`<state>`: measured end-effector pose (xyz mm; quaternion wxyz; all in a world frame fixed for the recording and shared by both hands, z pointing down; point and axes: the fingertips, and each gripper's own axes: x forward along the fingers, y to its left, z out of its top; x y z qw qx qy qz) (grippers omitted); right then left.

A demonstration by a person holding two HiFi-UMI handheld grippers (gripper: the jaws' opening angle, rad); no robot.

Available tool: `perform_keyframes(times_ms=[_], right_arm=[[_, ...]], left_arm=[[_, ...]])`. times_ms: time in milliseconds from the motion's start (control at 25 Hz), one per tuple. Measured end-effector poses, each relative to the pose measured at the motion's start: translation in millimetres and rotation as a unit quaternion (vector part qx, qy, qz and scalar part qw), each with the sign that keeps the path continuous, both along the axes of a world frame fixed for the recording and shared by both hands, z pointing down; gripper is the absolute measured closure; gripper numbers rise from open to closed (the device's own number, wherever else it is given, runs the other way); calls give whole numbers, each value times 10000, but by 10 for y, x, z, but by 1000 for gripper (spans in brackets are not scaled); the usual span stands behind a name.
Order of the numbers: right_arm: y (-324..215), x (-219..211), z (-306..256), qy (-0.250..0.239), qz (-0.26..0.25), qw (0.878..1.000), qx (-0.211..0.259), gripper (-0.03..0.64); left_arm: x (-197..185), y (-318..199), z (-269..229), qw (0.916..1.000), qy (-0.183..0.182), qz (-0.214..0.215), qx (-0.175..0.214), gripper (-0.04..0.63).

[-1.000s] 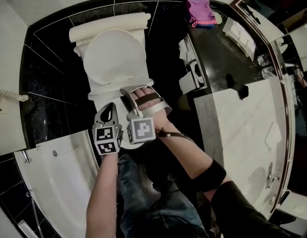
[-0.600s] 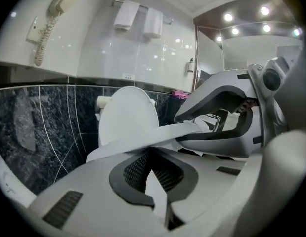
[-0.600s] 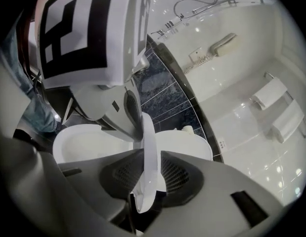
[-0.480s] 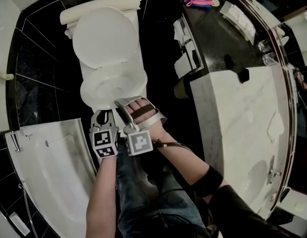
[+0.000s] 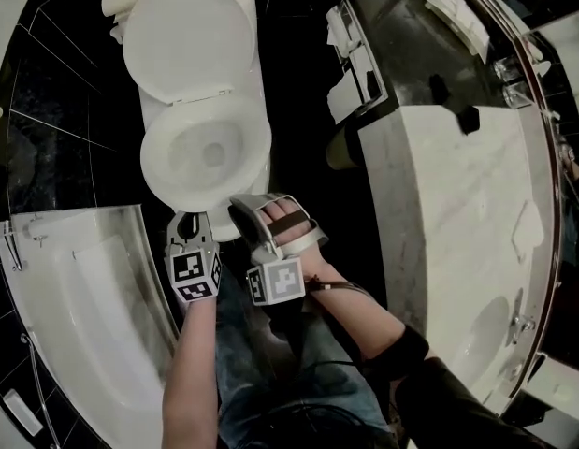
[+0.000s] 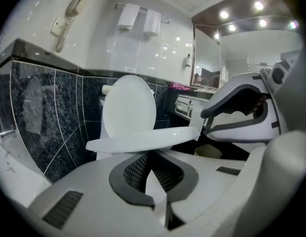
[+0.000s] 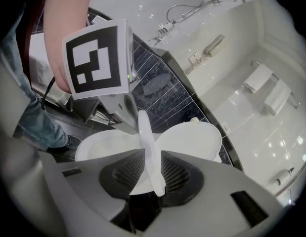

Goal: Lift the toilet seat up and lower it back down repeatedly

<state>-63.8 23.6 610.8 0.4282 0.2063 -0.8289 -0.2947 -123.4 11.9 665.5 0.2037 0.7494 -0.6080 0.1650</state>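
The right gripper (image 5: 247, 211) is grasping the front rim of the white oval plastic toilet seat (image 5: 151, 162). In the right gripper view the thin rim stands between its 2 jaws, which have just been closing a bit more. The seat lies low over the white toilet bowl (image 5: 209, 152). The white round lid (image 5: 186, 40) leans back behind it. The left gripper (image 5: 186, 224) sits just beside the front of the bowl, with its jaws a little apart and nothing in them.

The rim looks smooth and thin, so it could slip out and bang down on the bowl. The left gripper is near enough to get pinched under it.

From above I cannot tell if the seat touches the bowl. The hinges are too small to make out. The left gripper's black and white marker cube (image 7: 96, 58) blocks part of the right gripper view.
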Motion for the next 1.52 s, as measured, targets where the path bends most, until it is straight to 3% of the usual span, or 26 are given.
perform_keyframes(times_ms=[320, 640, 960, 1520], right_arm=[[37, 380, 466, -652, 792, 9943, -273, 543], [45, 597, 1056, -660, 1039, 9921, -225, 599], [109, 556, 1504, -661, 1191, 9900, -379, 600], [27, 666, 1461, -614, 1290, 9894, -273, 600]], left_arm=[[111, 352, 726, 10000, 4, 33, -18, 609], [190, 685, 1542, 9992, -123, 219, -303, 611], [278, 804, 2011, 9973, -40, 490, -553, 611], [279, 910, 2471, 9886, -150, 411, -1439, 609]])
